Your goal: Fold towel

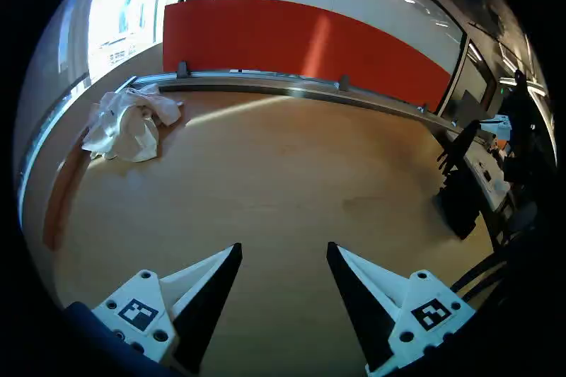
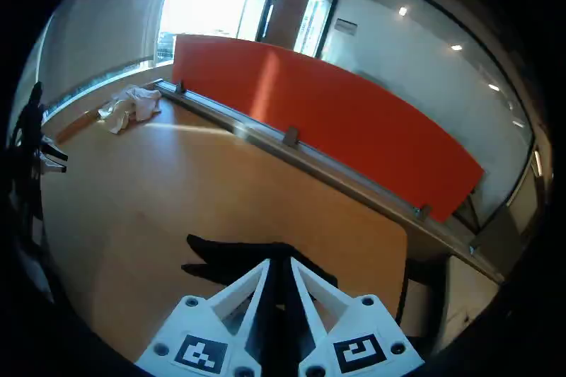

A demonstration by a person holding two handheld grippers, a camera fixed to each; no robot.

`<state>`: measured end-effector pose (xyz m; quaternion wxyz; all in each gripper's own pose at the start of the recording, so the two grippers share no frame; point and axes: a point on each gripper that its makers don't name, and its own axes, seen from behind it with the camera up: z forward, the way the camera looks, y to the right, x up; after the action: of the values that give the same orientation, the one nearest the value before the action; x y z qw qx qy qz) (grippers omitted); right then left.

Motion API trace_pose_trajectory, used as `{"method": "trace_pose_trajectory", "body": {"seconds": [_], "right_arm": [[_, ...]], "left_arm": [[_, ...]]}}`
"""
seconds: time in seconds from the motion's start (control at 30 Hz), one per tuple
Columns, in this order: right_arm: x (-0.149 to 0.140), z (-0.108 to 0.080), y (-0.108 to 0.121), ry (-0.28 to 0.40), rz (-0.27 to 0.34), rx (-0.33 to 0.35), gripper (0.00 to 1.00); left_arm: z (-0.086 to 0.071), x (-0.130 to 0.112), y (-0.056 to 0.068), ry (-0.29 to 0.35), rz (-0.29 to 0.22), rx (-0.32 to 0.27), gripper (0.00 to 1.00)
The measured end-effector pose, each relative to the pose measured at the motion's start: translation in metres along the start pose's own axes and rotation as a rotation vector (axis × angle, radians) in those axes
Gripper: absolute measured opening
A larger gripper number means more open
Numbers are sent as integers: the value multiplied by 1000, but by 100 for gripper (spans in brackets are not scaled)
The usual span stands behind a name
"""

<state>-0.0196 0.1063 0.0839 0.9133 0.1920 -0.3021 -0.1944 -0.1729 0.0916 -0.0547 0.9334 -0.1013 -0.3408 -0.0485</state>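
A crumpled white towel [image 1: 129, 124] lies at the far left corner of the wooden table [image 1: 283, 179], close to the metal rail; in the right gripper view the same towel [image 2: 131, 107] is small and far off to the left. My left gripper [image 1: 283, 253] hovers open over the near part of the table, with nothing between its fingers and well short of the towel. My right gripper [image 2: 280, 264] has its fingers almost together, pinching a black cloth [image 2: 233, 258] that spreads flat on the table just ahead of the tips.
An orange divider panel [image 1: 297, 41] on a metal rail [image 1: 283, 87] runs along the table's far edge. Dark equipment and a chair [image 1: 463, 186] stand at the table's right end. Windows lie beyond the left side. A dark stand [image 2: 28, 143] sits at the left edge of the right gripper view.
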Motion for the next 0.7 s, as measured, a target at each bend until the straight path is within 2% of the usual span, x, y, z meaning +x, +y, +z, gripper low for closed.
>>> {"method": "trace_pose_trajectory", "body": {"seconds": [0.2, 0.7], "right_arm": [[-8, -4, 13, -10, 16, -14, 5], [-30, -21, 24, -27, 39, -26, 5]], "left_arm": [[2, 1, 5, -4, 4, -3, 89], [4, 4, 15, -6, 6, -16, 89]]}}
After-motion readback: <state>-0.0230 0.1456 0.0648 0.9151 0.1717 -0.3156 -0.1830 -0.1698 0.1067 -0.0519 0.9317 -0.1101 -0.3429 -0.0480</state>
